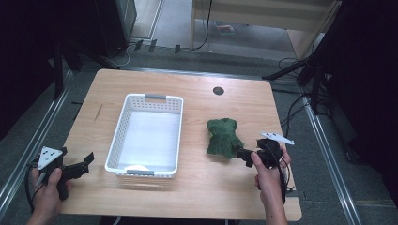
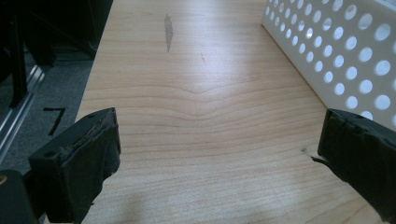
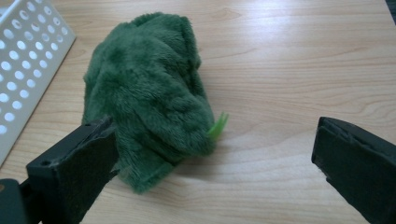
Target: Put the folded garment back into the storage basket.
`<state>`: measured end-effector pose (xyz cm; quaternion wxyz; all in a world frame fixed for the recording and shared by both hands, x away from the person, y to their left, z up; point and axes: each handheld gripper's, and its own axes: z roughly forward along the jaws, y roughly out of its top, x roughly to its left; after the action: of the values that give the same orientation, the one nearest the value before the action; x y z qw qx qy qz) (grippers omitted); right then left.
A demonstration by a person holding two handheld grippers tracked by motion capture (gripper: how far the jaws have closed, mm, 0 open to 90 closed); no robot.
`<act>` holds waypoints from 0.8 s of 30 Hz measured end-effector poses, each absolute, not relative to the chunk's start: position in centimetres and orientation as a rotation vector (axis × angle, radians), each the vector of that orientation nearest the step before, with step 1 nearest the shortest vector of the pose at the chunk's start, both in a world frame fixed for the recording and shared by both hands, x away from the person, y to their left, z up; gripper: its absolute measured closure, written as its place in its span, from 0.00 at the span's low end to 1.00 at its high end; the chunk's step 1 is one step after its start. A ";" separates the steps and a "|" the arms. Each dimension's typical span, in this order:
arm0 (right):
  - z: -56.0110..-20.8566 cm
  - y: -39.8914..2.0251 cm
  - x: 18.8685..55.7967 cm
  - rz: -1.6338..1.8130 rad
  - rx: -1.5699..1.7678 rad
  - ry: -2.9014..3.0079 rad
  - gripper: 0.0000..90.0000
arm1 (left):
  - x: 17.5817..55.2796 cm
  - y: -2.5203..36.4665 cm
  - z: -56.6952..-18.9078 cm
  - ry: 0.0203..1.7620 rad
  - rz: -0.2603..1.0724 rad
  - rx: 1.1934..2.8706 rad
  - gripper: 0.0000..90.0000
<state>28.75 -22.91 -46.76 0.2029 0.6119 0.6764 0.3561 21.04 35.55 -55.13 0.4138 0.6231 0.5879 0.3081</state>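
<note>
A green plush toy (image 1: 223,136) lies on the wooden table (image 1: 197,192), to the right of a white perforated basket (image 1: 123,123). My right gripper (image 1: 245,155) sits just at the toy's near right edge, jaws open. In the right gripper view the plush toy (image 3: 149,88) lies ahead between the spread jaws, closer to the left one, with a light green tag (image 3: 217,126) sticking out. My left gripper (image 1: 83,165) hovers at the table's near left corner, open, with nothing between its jaws. The left gripper view shows bare wood and the basket wall (image 2: 341,51) at the right.
A dark round grommet (image 1: 218,90) sits near the table's far edge. A dark streak (image 2: 168,31) marks the wood left of the basket. Metal rails (image 1: 28,140) and cables run along the floor on both sides of the table.
</note>
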 end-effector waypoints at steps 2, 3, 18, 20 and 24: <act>-46.6 -22.5 28.9 0.996 1.707 1.894 0.01 | 21.0 35.6 -55.1 1.478 0.774 1.567 0.00; -46.5 -22.3 29.1 0.995 1.705 1.897 0.01 | 21.0 35.6 -55.1 1.477 0.774 1.567 0.00; -45.8 -19.8 31.2 1.006 1.752 1.929 0.01 | 21.0 35.6 -55.1 1.476 0.773 1.568 0.00; -45.8 -19.4 31.6 1.007 1.752 1.938 0.01 | 21.0 35.6 -55.1 1.476 0.772 1.567 0.00; -45.8 -18.5 32.2 0.998 1.754 1.951 0.01 | 21.0 35.6 -55.1 1.476 0.771 1.567 0.00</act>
<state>32.17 -18.53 -45.76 0.1666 0.6162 0.6853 0.3506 21.02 35.59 -55.12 0.4146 0.6236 0.5874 0.3067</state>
